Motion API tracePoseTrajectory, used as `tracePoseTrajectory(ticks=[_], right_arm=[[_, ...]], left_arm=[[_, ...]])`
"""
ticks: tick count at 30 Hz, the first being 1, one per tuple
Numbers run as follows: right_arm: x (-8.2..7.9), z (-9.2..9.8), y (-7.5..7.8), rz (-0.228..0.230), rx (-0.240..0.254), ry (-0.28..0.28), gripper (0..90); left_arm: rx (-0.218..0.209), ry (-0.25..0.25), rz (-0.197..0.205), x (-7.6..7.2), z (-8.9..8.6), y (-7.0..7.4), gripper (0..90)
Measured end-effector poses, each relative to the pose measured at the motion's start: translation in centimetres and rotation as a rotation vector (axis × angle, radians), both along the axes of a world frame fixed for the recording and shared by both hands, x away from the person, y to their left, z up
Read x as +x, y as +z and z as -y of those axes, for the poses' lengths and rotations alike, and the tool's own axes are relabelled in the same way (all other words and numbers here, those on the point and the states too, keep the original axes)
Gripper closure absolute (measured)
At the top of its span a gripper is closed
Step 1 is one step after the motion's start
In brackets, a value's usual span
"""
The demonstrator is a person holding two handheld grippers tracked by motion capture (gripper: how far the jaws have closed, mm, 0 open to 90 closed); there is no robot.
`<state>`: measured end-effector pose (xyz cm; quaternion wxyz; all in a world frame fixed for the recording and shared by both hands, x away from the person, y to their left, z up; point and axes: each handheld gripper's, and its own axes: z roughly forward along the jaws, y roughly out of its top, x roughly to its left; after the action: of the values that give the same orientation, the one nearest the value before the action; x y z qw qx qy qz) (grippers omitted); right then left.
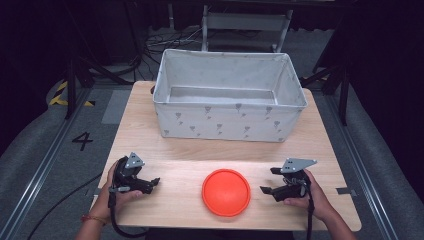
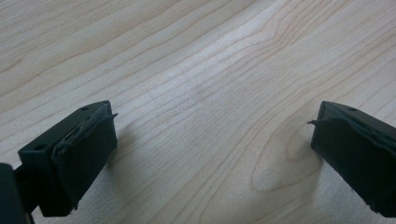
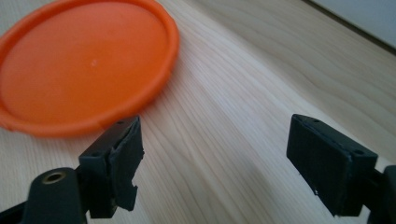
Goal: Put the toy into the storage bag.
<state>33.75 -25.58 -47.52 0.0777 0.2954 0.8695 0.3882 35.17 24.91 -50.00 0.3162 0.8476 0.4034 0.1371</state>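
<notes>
An orange round plate lies flat near the front edge of the wooden table. My right gripper is just right of the plate, low over the wood, pointing left at it. In the right gripper view its jaws stand apart with bare wood between them, and the plate lies ahead on the left. My left gripper sits left of the plate, pointing right. In the left gripper view its jaws stand wide apart over bare wood.
A white fabric bin with small grey prints stands open at the back of the table. Dark floor with cables and rails surrounds the table. A number four is marked on the floor at the left.
</notes>
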Motion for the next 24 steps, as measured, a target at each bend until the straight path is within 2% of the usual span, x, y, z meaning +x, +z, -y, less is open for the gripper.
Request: tracePoseTrajectory(ticks=[3,8,13,18,20,23,24], right_arm=[[0.3,-1.5,0.3,0.008,0.009,0.039,19.4],[1.0,-4.6,0.0,-0.017,0.009,0.108,19.3],[1.7,-7.2,-1.3,-0.028,-0.038,0.159,19.9],[2.0,-8.4,-2.0,-0.045,-0.053,0.179,17.9],[2.0,-8.7,-2.0,-0.034,-0.057,0.181,17.6],[1.7,-8.9,-2.1,-0.045,-0.034,0.205,17.6],[1.5,-9.1,-2.1,-0.025,-0.045,0.214,17.7]], left_arm=[[0.001,0.000,0.001,0.0,0.0,0.0,0.6],[0.000,0.000,0.000,0.0,0.0,0.0,0.6],[0.000,0.000,0.000,0.0,0.0,0.0,0.6],[0.002,-0.001,0.004,0.0,0.0,0.0,0.6],[0.002,-0.002,0.002,0.0,0.0,0.0,0.5],[0.001,-0.002,0.002,0.0,0.0,0.0,0.5],[0.000,-0.002,0.001,0.0,0.0,0.0,0.5]])
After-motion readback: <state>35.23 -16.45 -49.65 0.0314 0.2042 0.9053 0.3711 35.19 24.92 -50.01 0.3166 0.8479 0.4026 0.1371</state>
